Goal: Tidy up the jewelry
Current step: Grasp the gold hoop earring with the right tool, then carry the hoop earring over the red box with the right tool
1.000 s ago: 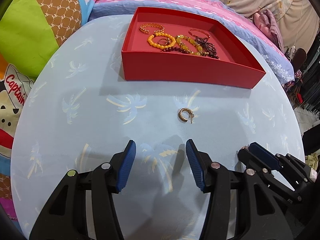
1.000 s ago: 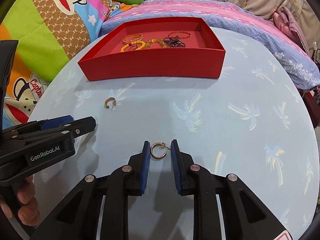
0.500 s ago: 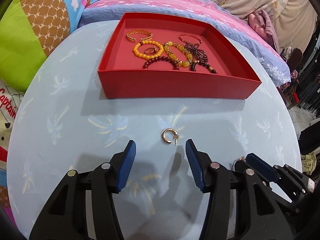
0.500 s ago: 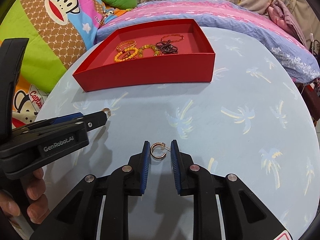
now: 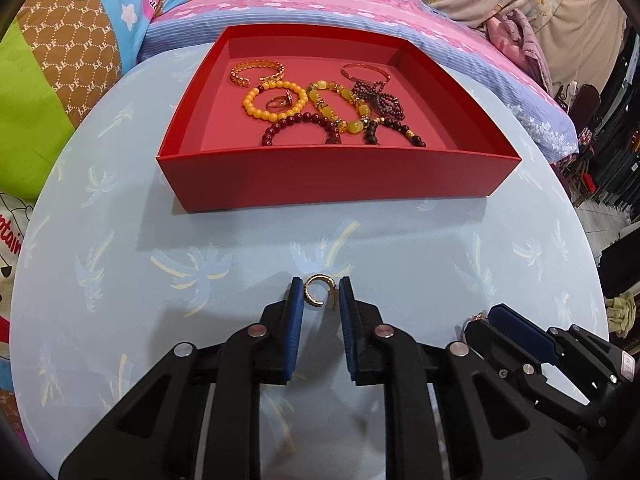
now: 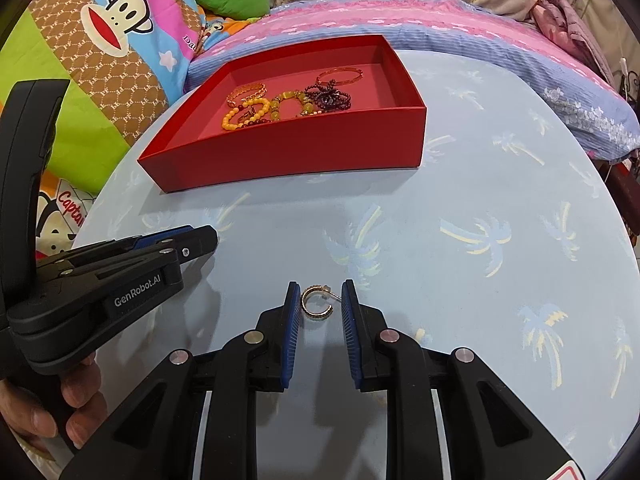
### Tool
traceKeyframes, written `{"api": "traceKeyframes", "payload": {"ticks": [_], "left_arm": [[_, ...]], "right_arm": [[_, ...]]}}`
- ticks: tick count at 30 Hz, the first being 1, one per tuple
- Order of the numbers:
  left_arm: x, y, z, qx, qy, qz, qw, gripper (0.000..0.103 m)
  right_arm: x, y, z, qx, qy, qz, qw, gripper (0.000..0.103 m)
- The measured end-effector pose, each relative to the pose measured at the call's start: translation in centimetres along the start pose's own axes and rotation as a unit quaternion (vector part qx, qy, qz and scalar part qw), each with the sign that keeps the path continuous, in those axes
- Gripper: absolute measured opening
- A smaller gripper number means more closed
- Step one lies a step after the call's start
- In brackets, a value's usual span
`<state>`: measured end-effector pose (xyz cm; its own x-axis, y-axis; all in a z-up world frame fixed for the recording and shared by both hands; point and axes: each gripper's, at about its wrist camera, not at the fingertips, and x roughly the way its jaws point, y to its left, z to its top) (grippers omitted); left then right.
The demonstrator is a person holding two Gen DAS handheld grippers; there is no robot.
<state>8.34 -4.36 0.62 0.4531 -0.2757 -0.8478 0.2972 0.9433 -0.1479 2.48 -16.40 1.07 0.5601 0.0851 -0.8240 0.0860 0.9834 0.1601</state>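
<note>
Two gold hoop earrings lie on the table before the red tray (image 5: 336, 178): left tool (image 5: 319, 300) jaws closing around one earring (image 5: 316, 291), pads not yet pressing; right tool (image 6: 320, 300) brackets the other earring (image 6: 316, 303), unclenched.

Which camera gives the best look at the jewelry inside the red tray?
The left wrist view. It looks down into the red tray, so the yellow bead bracelet and gold bangle show separately. The right wrist view sees the tray from farther off and at an angle, its front wall hiding some pieces.
</note>
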Motion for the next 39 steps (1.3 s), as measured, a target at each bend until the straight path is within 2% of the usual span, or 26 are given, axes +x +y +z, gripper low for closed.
{"api": "traceKeyframes", "payload": {"ticks": [13,24,30,39], "left_arm": [[-1.7,-0.5,0.0,0.002,-0.006,-0.011,0.9999,0.017],[-4.4,-0.6,1.9,0.000,-0.040,-0.022,0.9990,0.017],[-4.8,-0.6,4.3,0.003,-0.059,-0.027,0.9979,0.017],[-3.8,-0.9,10.5,0.012,-0.096,-0.023,0.9950,0.017]], "right_arm": [[-1.9,0.4,0.6,0.001,-0.021,0.010,1.000,0.020],[-4.2,1.2,3.9,-0.010,-0.067,0.020,0.998,0.020],[-4.3,1.7,7.3,-0.019,-0.093,0.025,0.995,0.020],[-2.5,0.8,13.5,-0.013,-0.118,0.021,0.993,0.020]]}}
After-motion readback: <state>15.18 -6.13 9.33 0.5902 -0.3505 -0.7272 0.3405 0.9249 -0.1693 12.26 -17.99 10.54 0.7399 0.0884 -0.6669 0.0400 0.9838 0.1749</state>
